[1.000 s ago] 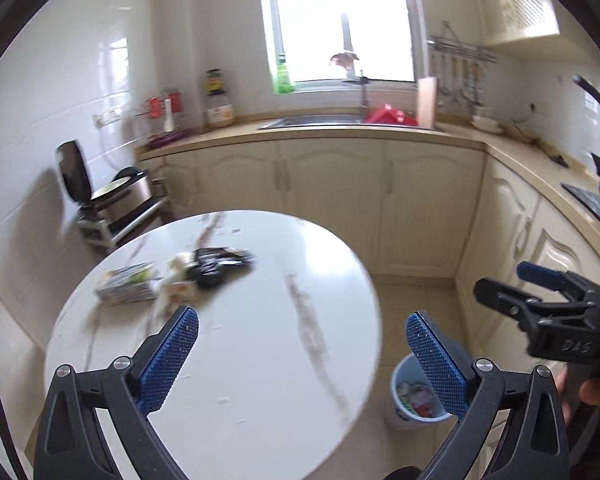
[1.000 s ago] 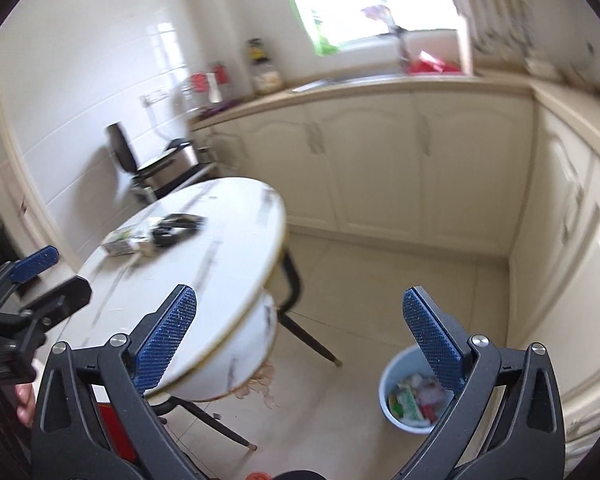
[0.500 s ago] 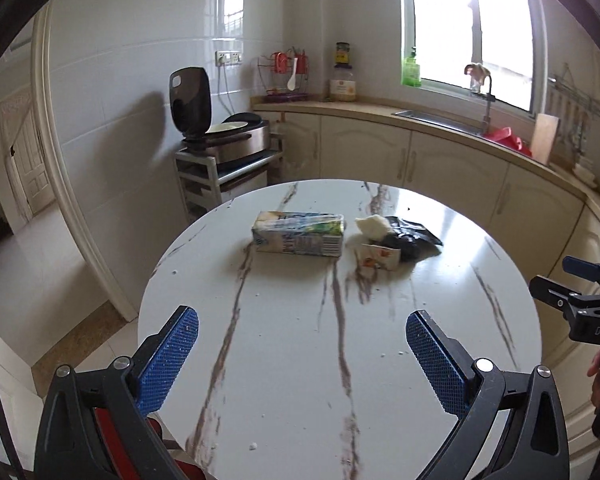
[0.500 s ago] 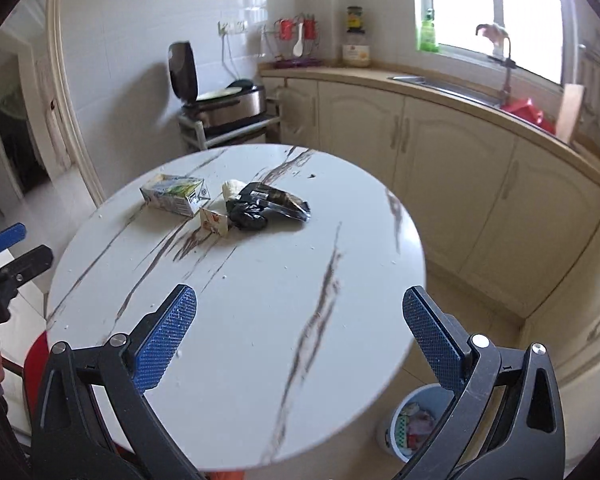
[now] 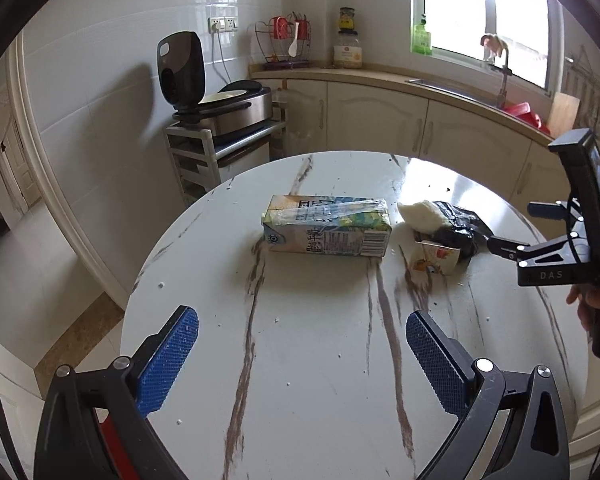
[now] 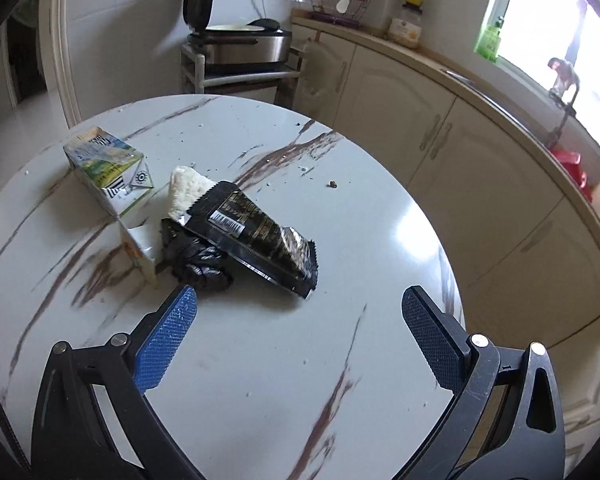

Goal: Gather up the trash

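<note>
Trash lies on a round white marble table [image 5: 320, 360]. A milk carton [image 5: 327, 226] lies on its side; it also shows in the right wrist view [image 6: 108, 168]. Beside it are a white crumpled lump [image 5: 423, 214], a small torn box [image 5: 436, 258], a black crumpled bag [image 6: 198, 258] and a black snack wrapper [image 6: 256, 236]. My left gripper [image 5: 300, 356] is open and empty, short of the carton. My right gripper [image 6: 298, 340] is open and empty, just in front of the black wrapper; it shows at the right in the left wrist view [image 5: 540, 236].
A rice cooker [image 5: 220, 108] stands open on a small rack behind the table. Cream cabinets and a counter with a sink [image 5: 460, 88] run along the back and right. A doorway [image 5: 4, 184] opens at the left. Crumbs dot the table.
Both grippers have swung from the bin side toward the table and moved closer to the trash pile. The bin has left both views. Both jaws stay open.
</note>
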Demonstrator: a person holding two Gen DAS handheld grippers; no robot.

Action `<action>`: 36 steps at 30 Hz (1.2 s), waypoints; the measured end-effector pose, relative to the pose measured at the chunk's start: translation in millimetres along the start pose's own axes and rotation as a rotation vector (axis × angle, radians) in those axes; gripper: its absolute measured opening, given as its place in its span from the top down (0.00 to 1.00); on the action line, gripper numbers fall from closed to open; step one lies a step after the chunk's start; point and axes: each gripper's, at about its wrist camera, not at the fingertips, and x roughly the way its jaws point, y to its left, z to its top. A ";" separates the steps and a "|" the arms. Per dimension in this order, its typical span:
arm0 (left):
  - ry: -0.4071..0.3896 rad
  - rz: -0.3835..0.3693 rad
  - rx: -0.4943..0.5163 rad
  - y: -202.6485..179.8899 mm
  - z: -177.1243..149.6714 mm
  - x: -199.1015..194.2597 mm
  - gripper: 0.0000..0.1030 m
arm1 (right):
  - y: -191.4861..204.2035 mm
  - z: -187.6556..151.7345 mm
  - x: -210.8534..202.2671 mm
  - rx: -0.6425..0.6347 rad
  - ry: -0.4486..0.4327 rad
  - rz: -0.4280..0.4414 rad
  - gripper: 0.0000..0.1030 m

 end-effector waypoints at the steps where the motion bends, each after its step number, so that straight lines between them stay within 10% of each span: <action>1: 0.004 0.001 0.003 0.2 2.4 7.4 0.01 | -1.4 4.1 6.8 -0.008 0.008 0.027 0.01; 10: 0.037 -0.012 -0.004 -1.3 11.7 50.5 0.01 | -11.3 27.8 47.7 -0.008 0.027 0.188 0.09; 15: 0.042 0.001 0.013 -3.2 14.1 57.7 0.01 | -18.8 26.1 65.4 0.023 0.052 0.215 0.37; 18: 0.039 0.004 0.022 -4.0 17.0 61.4 0.01 | -26.6 24.4 59.1 0.065 0.025 0.251 0.83; 22: 0.045 -0.022 0.014 -7.8 23.2 73.8 0.01 | -27.7 16.8 51.9 0.058 0.017 0.234 0.97; 36: 0.105 0.032 -0.052 -29.5 76.4 149.2 0.01 | -37.6 -14.4 22.6 0.086 0.032 0.256 0.97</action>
